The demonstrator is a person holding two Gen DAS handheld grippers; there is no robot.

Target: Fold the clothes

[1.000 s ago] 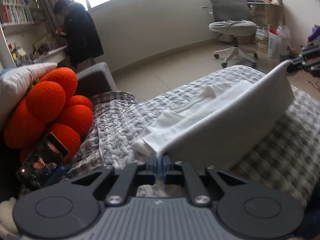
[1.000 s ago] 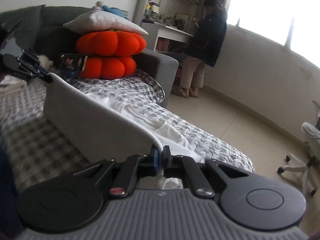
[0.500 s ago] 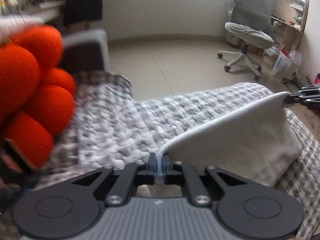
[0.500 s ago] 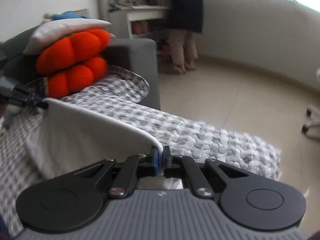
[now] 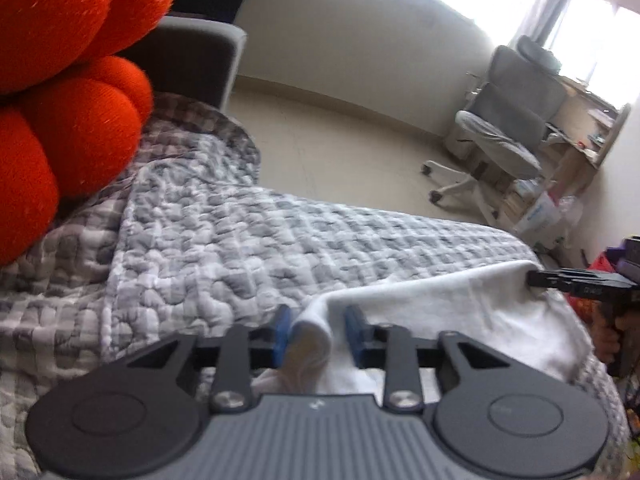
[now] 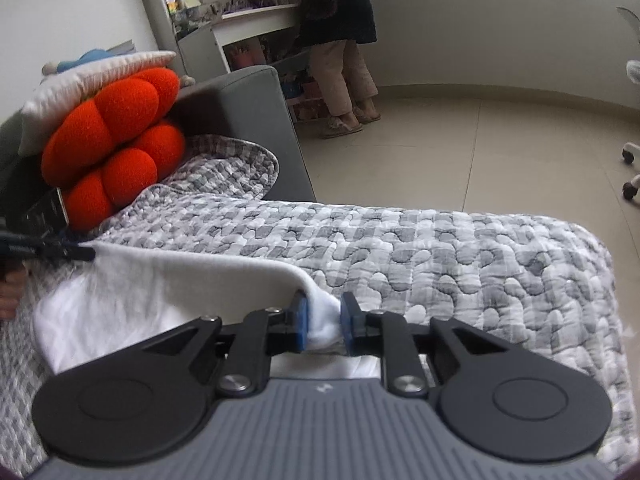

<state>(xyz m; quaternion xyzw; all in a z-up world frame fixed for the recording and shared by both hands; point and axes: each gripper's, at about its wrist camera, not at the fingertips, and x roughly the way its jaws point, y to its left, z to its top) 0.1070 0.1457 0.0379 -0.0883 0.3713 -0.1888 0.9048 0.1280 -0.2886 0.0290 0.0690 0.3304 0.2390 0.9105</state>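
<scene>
A white garment lies folded over on the grey checked quilt. My left gripper is open, its blue pads apart on either side of the garment's near corner. My right gripper is also open, with the other corner of the white garment bunched loosely between its pads. In the left wrist view the right gripper shows at the garment's far right end. In the right wrist view the left gripper shows at its far left end.
An orange pumpkin cushion with a white pillow on top sits at the sofa's grey arm. A phone leans by the cushion. A person stands at a desk. An office chair stands on the tiled floor.
Both grippers have lowered the garment's edge down to the quilt and opened, letting go of the corners. The raised fold now lies flat.
</scene>
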